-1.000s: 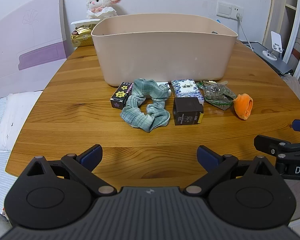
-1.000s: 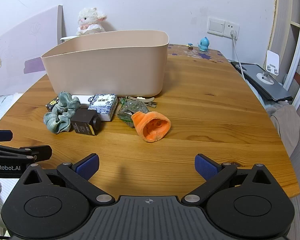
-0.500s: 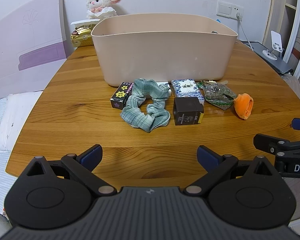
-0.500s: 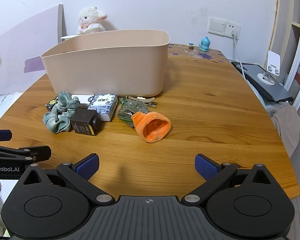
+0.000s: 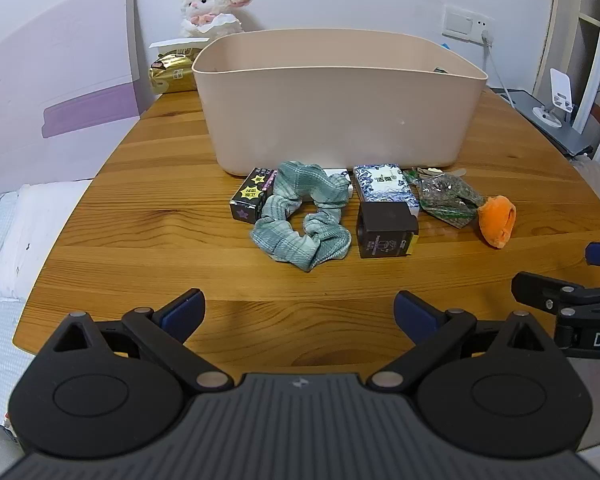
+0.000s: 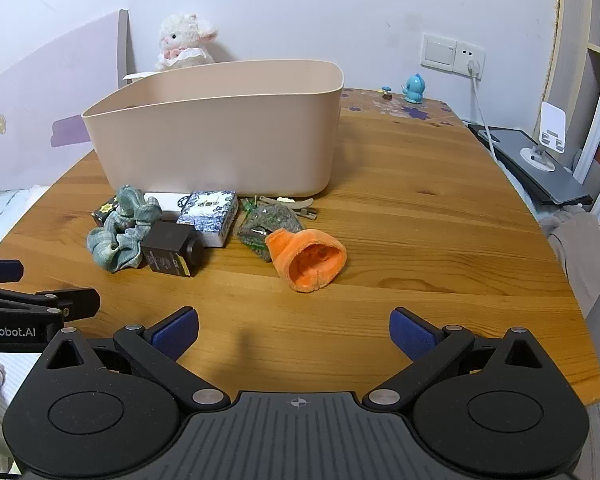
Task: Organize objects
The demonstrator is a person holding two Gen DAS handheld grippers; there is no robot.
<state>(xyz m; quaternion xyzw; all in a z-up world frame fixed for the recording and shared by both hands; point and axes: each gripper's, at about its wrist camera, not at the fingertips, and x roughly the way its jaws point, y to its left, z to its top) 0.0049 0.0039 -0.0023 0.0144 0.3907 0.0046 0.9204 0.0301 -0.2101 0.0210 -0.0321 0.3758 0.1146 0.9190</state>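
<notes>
A large beige bin (image 5: 340,100) (image 6: 220,128) stands on the wooden table (image 5: 140,240). In front of it lie a black star-printed box (image 5: 252,196), a green plaid scrunchie (image 5: 304,216) (image 6: 118,232), a blue-white patterned box (image 5: 384,182) (image 6: 210,216), a dark cube box (image 5: 384,230) (image 6: 168,248), a green foil packet (image 5: 448,196) (image 6: 268,222) and an orange plush piece (image 5: 498,220) (image 6: 308,258). My left gripper (image 5: 299,312) hovers open near the front edge, facing the scrunchie. Open too, my right gripper (image 6: 294,332) sits short of the orange piece.
A plush lamb (image 5: 212,6) and a gold packet (image 5: 172,74) sit behind the bin. A blue figurine (image 6: 414,88) stands at the far right corner under a wall socket (image 6: 452,56). A hair clip (image 6: 296,204) lies by the bin. A bed (image 5: 4,240) is left of the table.
</notes>
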